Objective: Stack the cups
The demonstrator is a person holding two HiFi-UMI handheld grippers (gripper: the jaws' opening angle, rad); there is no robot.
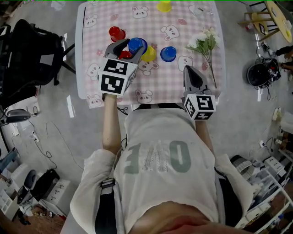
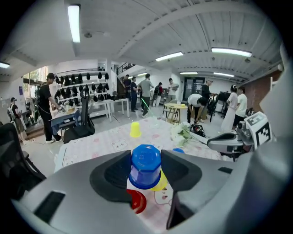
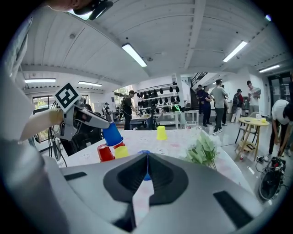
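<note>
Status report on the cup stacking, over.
Left gripper shut on blue cup, raised over red cup and yellow cup. Right gripper shut, empty. Flowers off to the side, not blocking.

Blue cups (image 1: 168, 53) two, yellow cups (image 1: 164, 5) two, red cups (image 1: 116, 33) probably two.

Grey floor (image 1: 59, 132); black chair (image 1: 27, 55); white ceiling (image 2: 151, 27), strip lights (image 2: 73, 23); people (image 2: 146, 89) standing behind.

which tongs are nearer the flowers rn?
Right. The right tongs, shut and empty, sit just left of the flowers, beside their stems. The left tongs are farther left, gripping a blue cup.
</note>
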